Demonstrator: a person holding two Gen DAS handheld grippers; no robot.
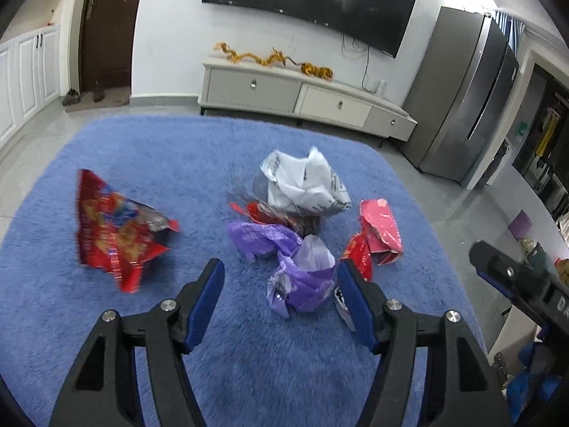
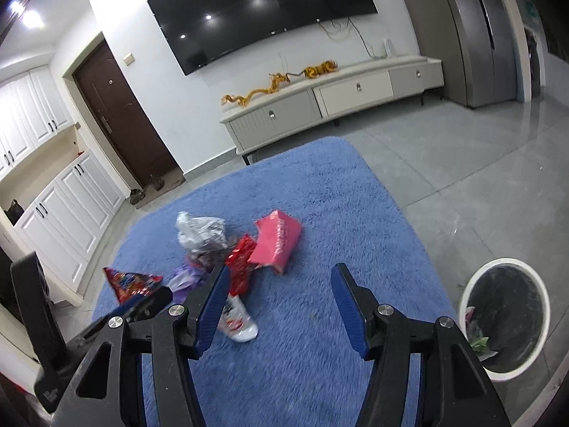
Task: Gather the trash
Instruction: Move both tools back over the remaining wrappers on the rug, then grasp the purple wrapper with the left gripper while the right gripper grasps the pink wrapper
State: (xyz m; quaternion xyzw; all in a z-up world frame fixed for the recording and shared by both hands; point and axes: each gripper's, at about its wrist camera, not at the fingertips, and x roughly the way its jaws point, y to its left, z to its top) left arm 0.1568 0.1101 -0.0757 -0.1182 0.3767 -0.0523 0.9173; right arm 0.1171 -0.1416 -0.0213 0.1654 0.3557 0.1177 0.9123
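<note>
Blue-padded left gripper (image 1: 281,279) and right gripper (image 2: 279,284) both tilt down over the fluffy blue rug (image 2: 320,195), jaws apart and empty. Crumpled purple plastic bag (image 1: 302,277) lies just ahead of the left; the round white black-lined bin (image 2: 505,315) beside the rug holds scraps.

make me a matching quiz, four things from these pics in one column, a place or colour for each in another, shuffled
Things:
1. purple bag
2. bin
3. pink box
4. chip bag

Descriptions:
A. off the rug, on the grey floor, with a white rim
B. red, lying apart at the left of the pile in the left wrist view
C. crumpled, just ahead of the open left gripper
D. on the rug at the right side of the pile, beside a red wrapper

Pairs: 1-C, 2-A, 3-D, 4-B
</note>
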